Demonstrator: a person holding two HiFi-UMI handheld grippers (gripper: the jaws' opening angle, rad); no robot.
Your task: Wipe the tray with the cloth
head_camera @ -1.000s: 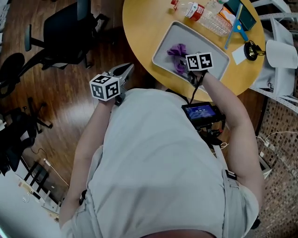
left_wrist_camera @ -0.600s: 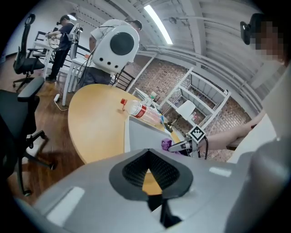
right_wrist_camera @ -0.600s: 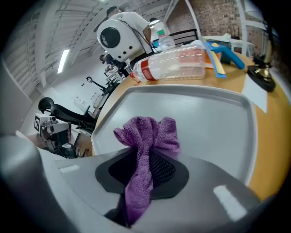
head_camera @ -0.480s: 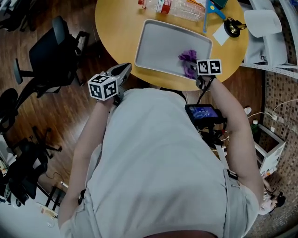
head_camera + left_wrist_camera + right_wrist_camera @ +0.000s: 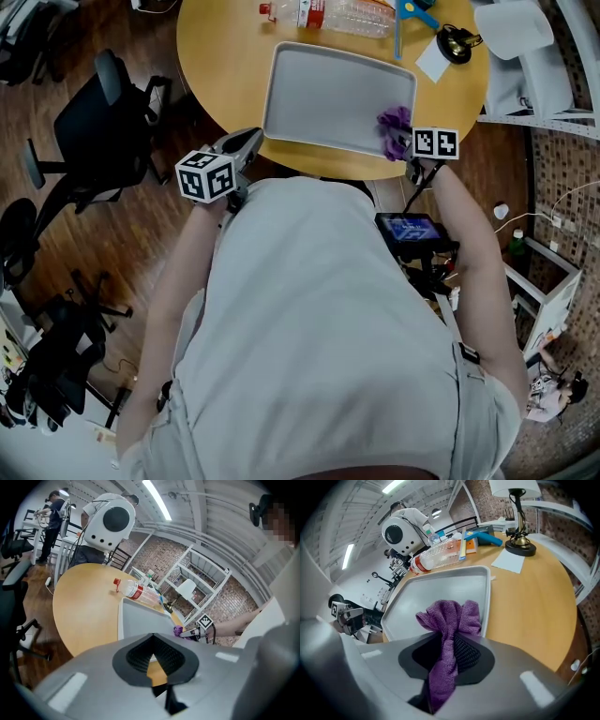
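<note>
right tool (image 5: 452, 644) clamped on cloth (image 5: 452, 616) bunch | left tool (image 5: 152, 641) together, empty | cloth likely soft, light, floppy; best held mid-bunch against tray (image 5: 417, 602)

Long white ceiling tube lights (image 5: 154, 501) fill the room evenly; the pale grey rectangular tray (image 5: 319, 94) is lit flat and bright. A soft sheen lies on the dark wooden floor (image 5: 131, 253). Both gripper views bulge and blacken at the corners.

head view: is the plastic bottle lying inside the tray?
No, the bottle lies on the table beyond the far rim of the tray; only the cloth is in it.
</note>
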